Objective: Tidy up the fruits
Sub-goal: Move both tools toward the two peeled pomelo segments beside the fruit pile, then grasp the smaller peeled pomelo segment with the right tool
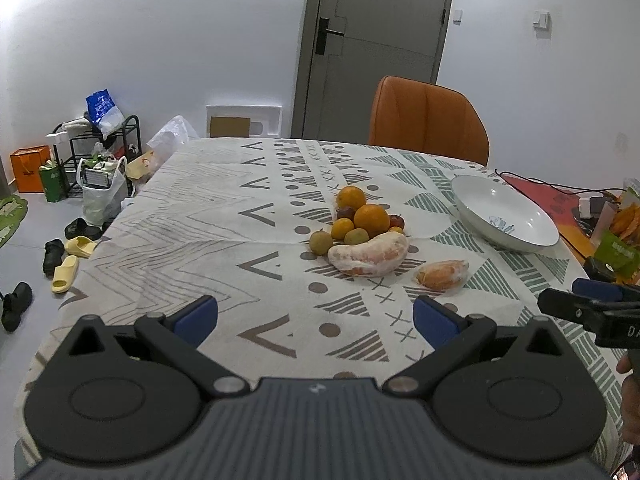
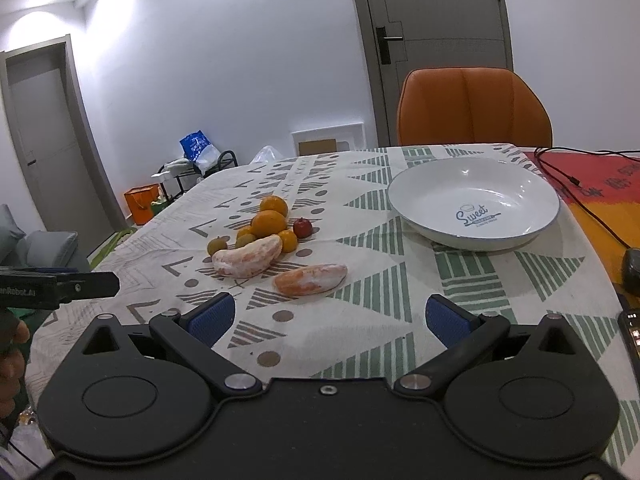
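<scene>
A heap of fruit lies mid-table: two oranges, small yellow and green-brown fruits, a dark red fruit and a large peeled pomelo segment. A smaller peeled segment lies apart, nearer me. A white bowl stands empty to the right. My left gripper is open, short of the fruit. My right gripper is open too, just short of the smaller segment.
An orange chair stands at the table's far side. Cables, a red mat and snack packets crowd the right end. A phone lies at the right edge. Shoes, bags and a rack occupy the floor to the left.
</scene>
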`<state>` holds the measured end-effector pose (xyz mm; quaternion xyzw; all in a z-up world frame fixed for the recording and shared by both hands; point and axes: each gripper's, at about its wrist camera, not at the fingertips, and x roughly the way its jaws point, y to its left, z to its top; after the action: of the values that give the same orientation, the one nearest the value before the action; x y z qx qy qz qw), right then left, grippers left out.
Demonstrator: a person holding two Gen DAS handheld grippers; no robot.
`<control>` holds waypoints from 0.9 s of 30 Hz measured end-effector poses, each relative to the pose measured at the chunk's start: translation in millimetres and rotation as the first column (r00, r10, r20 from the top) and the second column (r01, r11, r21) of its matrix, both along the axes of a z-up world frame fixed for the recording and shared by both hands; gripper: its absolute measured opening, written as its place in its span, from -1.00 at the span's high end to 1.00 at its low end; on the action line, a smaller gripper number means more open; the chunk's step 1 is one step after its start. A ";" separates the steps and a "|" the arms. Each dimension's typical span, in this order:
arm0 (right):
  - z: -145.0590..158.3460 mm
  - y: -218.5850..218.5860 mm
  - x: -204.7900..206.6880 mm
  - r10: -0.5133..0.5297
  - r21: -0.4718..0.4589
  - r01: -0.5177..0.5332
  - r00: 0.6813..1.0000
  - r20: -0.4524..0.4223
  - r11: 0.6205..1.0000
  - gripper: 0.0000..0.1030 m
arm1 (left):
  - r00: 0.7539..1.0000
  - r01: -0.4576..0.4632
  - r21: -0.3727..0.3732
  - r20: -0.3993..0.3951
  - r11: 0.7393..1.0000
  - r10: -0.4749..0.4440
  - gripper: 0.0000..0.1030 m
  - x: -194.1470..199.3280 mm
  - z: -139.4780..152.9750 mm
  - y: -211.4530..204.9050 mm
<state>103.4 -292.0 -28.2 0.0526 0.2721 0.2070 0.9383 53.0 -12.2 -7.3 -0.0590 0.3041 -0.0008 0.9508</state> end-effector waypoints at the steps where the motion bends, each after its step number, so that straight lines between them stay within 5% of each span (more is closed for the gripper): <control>1: -1.1 0.6 2.3 -0.003 -0.005 0.003 1.000 -0.003 1.000 -1.00 | 1.000 0.003 -0.002 0.000 1.000 -0.003 -1.00 1.6 -0.5 -0.3; 27: -28.2 28.0 59.0 0.060 -0.066 -0.066 0.995 -0.081 0.996 -0.93 | 0.996 0.057 -0.074 -0.065 0.996 -0.062 -0.97 71.0 -35.7 -12.9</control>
<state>162.5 -264.0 -56.4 0.0197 0.3174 0.2248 0.9211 124.0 -25.0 -43.0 -0.0840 0.3373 -0.0383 0.9369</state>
